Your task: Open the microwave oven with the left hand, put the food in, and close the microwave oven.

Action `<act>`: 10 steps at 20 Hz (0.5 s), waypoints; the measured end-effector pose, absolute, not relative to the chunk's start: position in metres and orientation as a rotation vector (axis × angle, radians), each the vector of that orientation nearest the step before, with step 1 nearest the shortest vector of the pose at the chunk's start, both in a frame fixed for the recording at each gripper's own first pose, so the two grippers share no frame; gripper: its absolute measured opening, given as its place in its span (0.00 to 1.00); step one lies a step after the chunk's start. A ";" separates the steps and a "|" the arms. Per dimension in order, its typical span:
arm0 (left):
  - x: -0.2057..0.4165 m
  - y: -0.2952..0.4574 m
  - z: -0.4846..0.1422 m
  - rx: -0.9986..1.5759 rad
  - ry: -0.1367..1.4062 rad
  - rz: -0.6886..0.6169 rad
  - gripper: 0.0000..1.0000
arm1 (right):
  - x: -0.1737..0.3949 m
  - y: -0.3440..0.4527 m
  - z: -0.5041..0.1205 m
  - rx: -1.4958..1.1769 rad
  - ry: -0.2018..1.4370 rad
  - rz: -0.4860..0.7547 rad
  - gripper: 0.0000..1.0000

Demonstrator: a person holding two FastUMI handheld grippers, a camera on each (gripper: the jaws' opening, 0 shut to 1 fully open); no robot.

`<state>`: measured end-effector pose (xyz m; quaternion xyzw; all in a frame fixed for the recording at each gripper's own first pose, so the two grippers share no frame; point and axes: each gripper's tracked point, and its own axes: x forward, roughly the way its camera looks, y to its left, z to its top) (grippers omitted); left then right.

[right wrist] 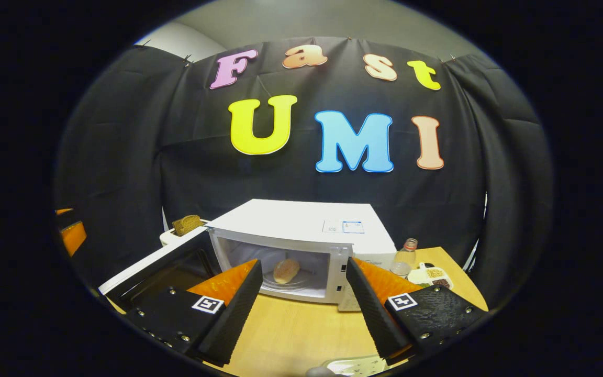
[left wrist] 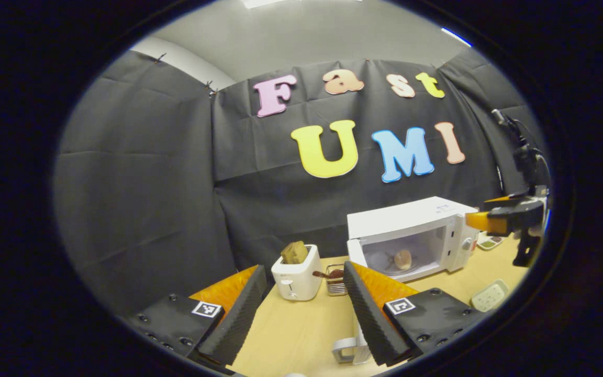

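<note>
The white microwave point(left wrist: 411, 220) stands on the wooden table point(left wrist: 291, 330) with its door swung open; in the right gripper view the microwave point(right wrist: 306, 222) is straight ahead and its door point(right wrist: 149, 267) hangs out to the left. A round bun point(right wrist: 286, 270) lies on the turntable inside, and through the opening it is the bun point(left wrist: 402, 258). My left gripper point(left wrist: 301, 314) is open, back from the microwave and to its left, with nothing between its fingers. My right gripper point(right wrist: 304, 309) is open and empty just in front of the cavity; it is also the right gripper point(left wrist: 505, 220) beside the microwave.
A white toaster point(left wrist: 297, 275) with a bread slice point(left wrist: 294, 252) stands left of the microwave, a small wire basket point(left wrist: 335, 283) beside it. A white keypad-like item point(left wrist: 490, 296) lies front right. A bottle point(right wrist: 405, 256) and a divided dish point(right wrist: 430, 275) sit right of the microwave.
</note>
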<state>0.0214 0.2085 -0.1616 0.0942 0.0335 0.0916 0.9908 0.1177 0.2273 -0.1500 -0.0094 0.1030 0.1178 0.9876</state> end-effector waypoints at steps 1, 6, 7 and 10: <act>0.019 0.214 -0.169 0.193 0.072 0.195 0.98 | 0.109 0.220 -0.147 -0.021 0.215 0.243 0.93; 0.010 0.235 -0.217 0.160 0.106 0.231 1.00 | 0.083 0.174 -0.113 -0.052 0.234 0.220 0.98; 0.008 0.237 -0.229 0.141 0.125 0.236 1.00 | 0.078 0.169 -0.106 -0.046 0.222 0.212 0.98; 0.006 0.246 -0.249 0.139 0.152 0.246 1.00 | 0.071 0.160 -0.091 -0.021 0.211 0.204 0.98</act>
